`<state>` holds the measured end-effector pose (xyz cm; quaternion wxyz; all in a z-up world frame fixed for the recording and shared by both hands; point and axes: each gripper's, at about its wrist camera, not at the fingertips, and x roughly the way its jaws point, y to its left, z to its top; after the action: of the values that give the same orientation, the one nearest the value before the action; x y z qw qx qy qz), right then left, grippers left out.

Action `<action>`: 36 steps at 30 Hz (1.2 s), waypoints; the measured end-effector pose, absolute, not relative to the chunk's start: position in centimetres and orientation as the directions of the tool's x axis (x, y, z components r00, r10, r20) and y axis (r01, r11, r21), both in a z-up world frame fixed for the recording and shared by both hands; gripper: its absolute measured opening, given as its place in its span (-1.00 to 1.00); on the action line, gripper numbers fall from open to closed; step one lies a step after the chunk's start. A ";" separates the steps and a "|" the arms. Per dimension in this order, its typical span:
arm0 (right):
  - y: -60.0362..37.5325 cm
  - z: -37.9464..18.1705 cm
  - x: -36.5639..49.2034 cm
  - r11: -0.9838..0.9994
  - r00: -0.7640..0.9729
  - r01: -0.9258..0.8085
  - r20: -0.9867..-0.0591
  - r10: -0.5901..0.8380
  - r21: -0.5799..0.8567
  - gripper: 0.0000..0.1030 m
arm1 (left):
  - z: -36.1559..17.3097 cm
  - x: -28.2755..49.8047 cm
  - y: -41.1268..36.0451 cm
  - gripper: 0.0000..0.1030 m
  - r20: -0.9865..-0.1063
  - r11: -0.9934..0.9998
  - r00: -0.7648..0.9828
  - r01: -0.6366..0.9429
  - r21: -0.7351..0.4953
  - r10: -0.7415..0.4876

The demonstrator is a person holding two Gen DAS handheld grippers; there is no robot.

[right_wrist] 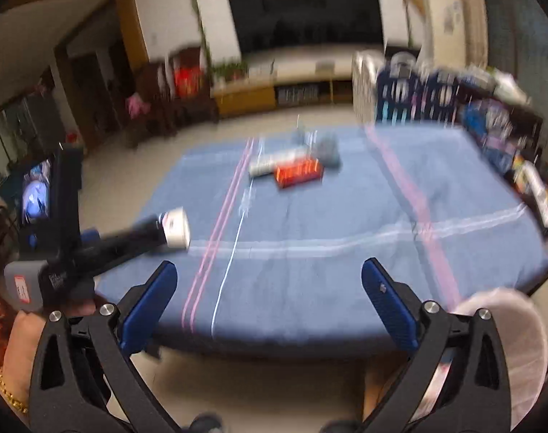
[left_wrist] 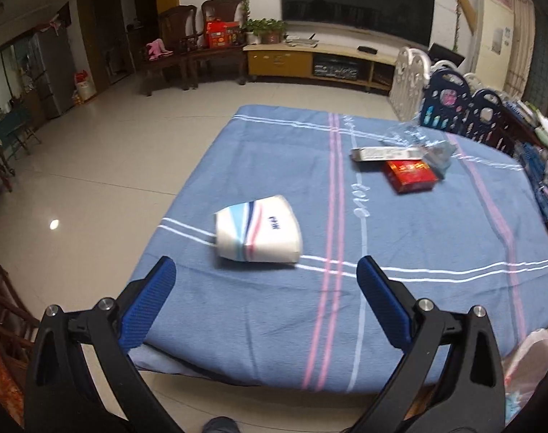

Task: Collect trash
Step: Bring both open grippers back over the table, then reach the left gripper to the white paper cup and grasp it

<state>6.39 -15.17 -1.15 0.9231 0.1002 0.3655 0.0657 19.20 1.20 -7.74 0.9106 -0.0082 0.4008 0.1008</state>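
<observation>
**Inspector:** Table [left_wrist: 400,324] status first. It carries a blue cloth with pink and white stripes. What lies on it?

**Assistant:** Nearest the left gripper [left_wrist: 266,270] is a white tissue pack [left_wrist: 257,230] with blue and red bands, lying on the cloth just ahead of the fingertips and apart from them. Farther back, well apart from the pack, sits a cluster: a silver-grey long box [left_wrist: 386,153], a red box [left_wrist: 411,176] touching its near side, and crumpled clear plastic [left_wrist: 423,139] behind and beside both.

**Inspector:** Jaws?

**Assistant:** Left jaws stand wide apart, nothing between them. The right gripper [right_wrist: 268,272] likewise has its jaws spread, with only cloth between the blue pads.

**Inspector:** Right wrist view?

**Assistant:** Heavily blurred. The left gripper shows at the left edge, reaching toward the tissue pack [right_wrist: 174,227]; whether it touches there I cannot tell. The red box [right_wrist: 299,175] and long box [right_wrist: 274,162] are visible mid-table. A pale pink bag [right_wrist: 505,324] sits at the near right corner.
</observation>
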 end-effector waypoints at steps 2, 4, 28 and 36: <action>-15.8 -1.0 6.2 0.953 0.738 -0.049 -0.632 0.237 0.300 0.94 | -8.5 19.5 1.3 0.94 -0.738 0.976 0.644 -0.195 0.097 0.202; -15.9 -0.8 6.4 0.960 0.749 -0.045 -0.627 0.216 0.277 0.94 | -9.1 20.0 1.9 0.94 -0.743 0.970 0.630 -0.212 0.114 0.225; -15.2 -1.6 9.0 0.943 0.689 -0.102 -0.661 0.297 0.318 0.94 | -16.3 30.0 4.8 0.93 -0.853 0.967 0.501 -0.256 0.016 0.147; -14.6 -2.0 12.8 0.953 0.676 -0.125 -0.679 0.286 0.276 0.94 | -18.1 31.8 4.9 0.93 -0.886 0.966 0.446 -0.258 0.007 0.126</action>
<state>12.80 -14.58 -2.03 0.9095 0.1040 0.3863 0.1128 31.81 4.86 -18.12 0.8478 -0.0643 0.5141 0.1131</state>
